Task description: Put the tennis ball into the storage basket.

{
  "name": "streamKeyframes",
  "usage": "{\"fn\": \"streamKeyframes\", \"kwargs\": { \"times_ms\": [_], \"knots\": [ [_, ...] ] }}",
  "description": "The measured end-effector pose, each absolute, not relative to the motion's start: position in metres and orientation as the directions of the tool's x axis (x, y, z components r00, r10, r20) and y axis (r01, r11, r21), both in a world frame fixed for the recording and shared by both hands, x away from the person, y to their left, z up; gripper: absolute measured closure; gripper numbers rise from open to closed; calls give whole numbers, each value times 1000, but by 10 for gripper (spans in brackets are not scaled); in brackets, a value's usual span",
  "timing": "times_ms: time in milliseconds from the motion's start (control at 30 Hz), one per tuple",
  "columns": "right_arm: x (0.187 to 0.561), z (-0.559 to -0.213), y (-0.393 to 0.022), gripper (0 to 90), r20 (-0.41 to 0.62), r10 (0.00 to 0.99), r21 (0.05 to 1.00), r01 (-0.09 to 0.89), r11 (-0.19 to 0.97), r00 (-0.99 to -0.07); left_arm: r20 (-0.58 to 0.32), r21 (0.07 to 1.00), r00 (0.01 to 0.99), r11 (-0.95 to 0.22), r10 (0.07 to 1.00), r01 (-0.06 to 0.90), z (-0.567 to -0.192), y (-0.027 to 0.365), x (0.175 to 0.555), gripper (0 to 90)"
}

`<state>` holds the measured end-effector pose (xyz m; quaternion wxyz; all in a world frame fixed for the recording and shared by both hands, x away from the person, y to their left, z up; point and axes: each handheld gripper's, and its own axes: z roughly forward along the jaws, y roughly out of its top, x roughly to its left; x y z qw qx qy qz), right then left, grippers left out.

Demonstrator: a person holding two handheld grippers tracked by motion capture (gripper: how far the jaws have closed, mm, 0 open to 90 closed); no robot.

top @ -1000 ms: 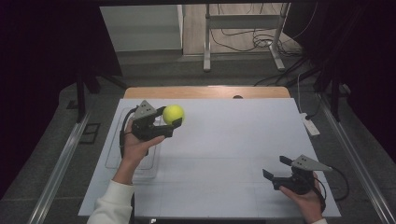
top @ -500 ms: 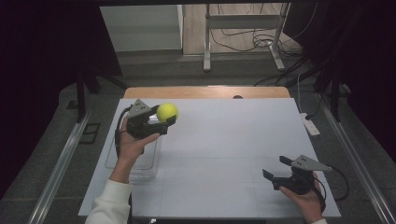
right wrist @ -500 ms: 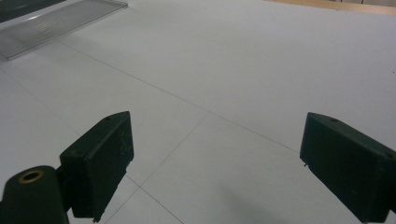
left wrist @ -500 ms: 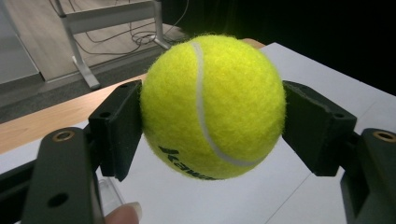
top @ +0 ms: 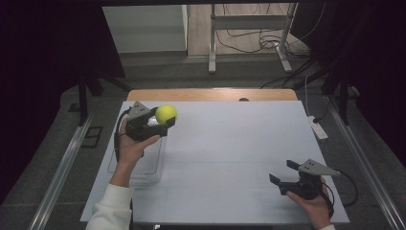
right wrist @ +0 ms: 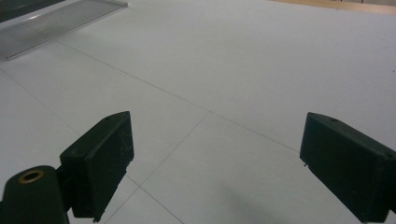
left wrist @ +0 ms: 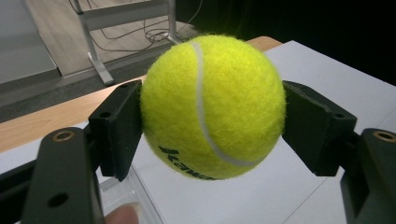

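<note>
1. A white sheet [top: 230, 158] covers the tabletop; bare wood edge [top: 206, 94] shows at the far side.
2. Beyond stands a metal frame [top: 249, 36] on wooden floor [top: 239, 28], cables [top: 249, 40] trailing.
3. Dark surroundings left and right.

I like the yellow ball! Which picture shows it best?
The left gripper view: the tennis ball shows big and close between two black fingers, seam and printing clear. The high view shows the ball small, held above the table.
</note>
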<state>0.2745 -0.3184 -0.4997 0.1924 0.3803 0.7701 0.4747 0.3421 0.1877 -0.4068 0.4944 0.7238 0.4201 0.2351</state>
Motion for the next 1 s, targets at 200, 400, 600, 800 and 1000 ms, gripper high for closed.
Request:
{"fn": "streamKeyframes", "kwargs": {
  "times_ms": [200,400,600,800,1000],
  "knots": [
    [275,-500,-319,100,63,770,876,404,262,-635,-80,913,516,-145,853,382,-408,195,344,263],
    [275,-500,-319,100,62,770,876,404,262,-635,-77,911,495,-142,865,388,-409,202,345,263],
    [275,-500,-319,100,62,769,878,401,261,-636,-72,910,484,-141,872,389,-410,204,346,263],
    [275,-500,-319,100,60,770,876,403,264,-635,-79,909,471,-130,879,395,-411,210,347,263],
    [275,-500,-318,100,62,769,877,402,262,-636,-81,908,453,-121,888,400,-413,215,349,263]
  ]
}}
